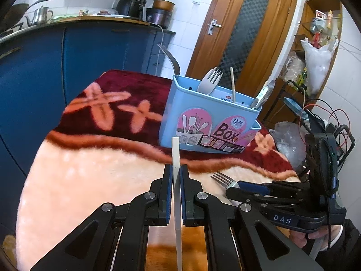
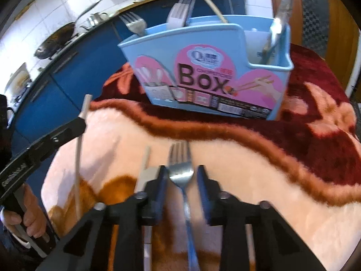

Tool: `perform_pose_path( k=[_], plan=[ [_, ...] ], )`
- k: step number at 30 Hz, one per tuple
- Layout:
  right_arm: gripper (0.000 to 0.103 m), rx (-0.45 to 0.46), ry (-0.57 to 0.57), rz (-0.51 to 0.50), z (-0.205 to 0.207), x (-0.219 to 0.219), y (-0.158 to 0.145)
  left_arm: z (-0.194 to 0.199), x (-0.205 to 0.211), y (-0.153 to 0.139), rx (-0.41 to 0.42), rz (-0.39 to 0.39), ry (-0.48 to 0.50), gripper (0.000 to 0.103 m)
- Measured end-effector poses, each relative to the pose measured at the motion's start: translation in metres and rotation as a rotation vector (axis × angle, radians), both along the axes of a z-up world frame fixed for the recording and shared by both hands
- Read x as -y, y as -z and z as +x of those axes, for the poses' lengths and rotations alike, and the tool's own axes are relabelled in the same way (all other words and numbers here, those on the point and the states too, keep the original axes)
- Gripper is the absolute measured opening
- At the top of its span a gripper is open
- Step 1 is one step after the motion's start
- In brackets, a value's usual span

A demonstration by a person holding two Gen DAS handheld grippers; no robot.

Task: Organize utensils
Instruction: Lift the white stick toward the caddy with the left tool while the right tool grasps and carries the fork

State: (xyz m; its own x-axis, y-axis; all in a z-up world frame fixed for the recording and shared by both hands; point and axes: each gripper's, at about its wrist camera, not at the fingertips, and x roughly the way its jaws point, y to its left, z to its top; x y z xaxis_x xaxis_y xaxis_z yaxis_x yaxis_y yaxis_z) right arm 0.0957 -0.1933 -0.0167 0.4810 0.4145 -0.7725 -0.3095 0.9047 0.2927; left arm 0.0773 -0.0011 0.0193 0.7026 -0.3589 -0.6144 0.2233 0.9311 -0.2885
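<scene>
A light blue utensil box [image 1: 209, 117] [image 2: 209, 72] stands on a plush blanket [image 1: 90, 180], with forks, a chopstick and other utensils upright in it. My left gripper [image 1: 176, 178] is shut on a white chopstick [image 1: 175, 153], which points toward the box; the right wrist view shows this gripper [image 2: 82, 122] and chopstick [image 2: 78, 158] at the left. My right gripper [image 2: 182, 180] is open and low over the blanket, its jaws on either side of a metal fork [image 2: 180, 169] lying there, with a small gap on the right. The left wrist view has that gripper [image 1: 234, 187] by the fork [image 1: 222, 178].
Another chopstick [image 2: 146, 158] and a flat pale utensil [image 2: 146, 176] lie just left of my right gripper. Blue cabinets [image 1: 90, 56] and a counter with a kettle [image 1: 40, 15] stand behind. A wooden door [image 1: 243, 33], a cart with wires [image 1: 327, 117] and plastic bags sit to the right.
</scene>
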Motion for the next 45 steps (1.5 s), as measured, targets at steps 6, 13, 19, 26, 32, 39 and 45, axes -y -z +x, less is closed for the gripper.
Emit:
perform_pose_path(
  k=[6,13,19,26,32,39,45],
  plan=[
    [0.024,0.042,0.000,0.028,-0.008,0.000,-0.003,-0.001,0.000,-0.001,0.004,-0.001,-0.002,0.006],
    [0.024,0.145,0.040,0.132,-0.028,0.017,-0.021,-0.004,0.000,-0.006,0.023,-0.015,-0.004,0.006],
    [0.024,0.257,0.113,0.210,-0.048,0.033,-0.039,-0.011,0.000,-0.019,0.077,-0.047,0.005,0.006],
    [0.024,0.374,0.209,0.280,-0.063,0.049,-0.060,-0.017,-0.001,-0.047,0.176,-0.068,0.003,0.006],
    [0.006,0.446,0.292,0.292,-0.071,0.063,-0.069,-0.014,0.003,-0.076,0.271,-0.041,-0.004,0.006],
    [0.005,0.462,0.309,0.304,-0.073,0.072,-0.066,-0.003,0.010,-0.104,0.361,-0.023,-0.011,0.006],
    [0.005,0.491,0.312,0.297,-0.076,0.076,-0.068,0.015,0.016,-0.131,0.480,-0.001,-0.043,0.006]
  ],
)
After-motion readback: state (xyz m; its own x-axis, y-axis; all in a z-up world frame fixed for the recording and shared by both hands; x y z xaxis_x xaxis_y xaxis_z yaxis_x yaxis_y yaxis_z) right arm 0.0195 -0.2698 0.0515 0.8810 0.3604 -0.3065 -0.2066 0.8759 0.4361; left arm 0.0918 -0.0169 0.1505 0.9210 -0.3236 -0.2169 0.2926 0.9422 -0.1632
